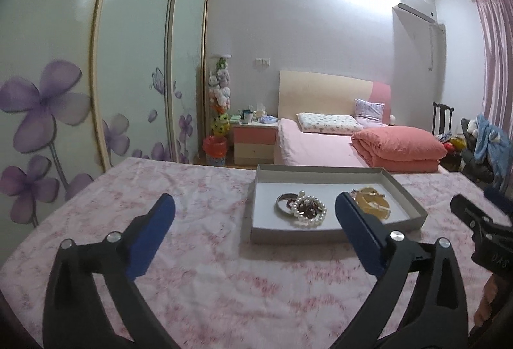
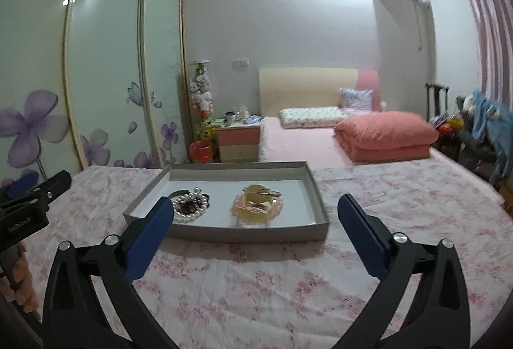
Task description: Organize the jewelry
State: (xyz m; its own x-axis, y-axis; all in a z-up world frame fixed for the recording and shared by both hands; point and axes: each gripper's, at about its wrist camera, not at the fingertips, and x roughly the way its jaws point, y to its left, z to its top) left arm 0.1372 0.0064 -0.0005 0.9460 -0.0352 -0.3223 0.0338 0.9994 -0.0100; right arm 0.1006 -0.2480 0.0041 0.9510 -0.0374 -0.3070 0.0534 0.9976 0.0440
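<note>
A shallow grey box tray [image 1: 407, 191] [image 2: 315, 188] lies on the pink flowered cloth. In its left half lie a pearl bracelet [image 1: 309, 211] [image 2: 189, 208], dark beads and a silver bangle [image 1: 282, 203]. In its right half lies a pile of gold and pink pieces [image 1: 373, 201] [image 2: 258, 204]. My left gripper [image 1: 255, 204] hovers open in front of the tray, nothing between its blue pads. My right gripper [image 2: 255, 208] is open too, short of the tray's near wall, empty. Each gripper shows at the edge of the other's view.
The cloth-covered table [image 1: 205, 259] [image 2: 400, 208] spreads around the tray. Beyond it stand a bed with an orange folded quilt [image 1: 397, 150] [image 2: 384, 137], a bedside cabinet [image 1: 255, 140], a flowered sliding wardrobe [image 1: 64, 98] and a chair with clothes [image 2: 481, 124].
</note>
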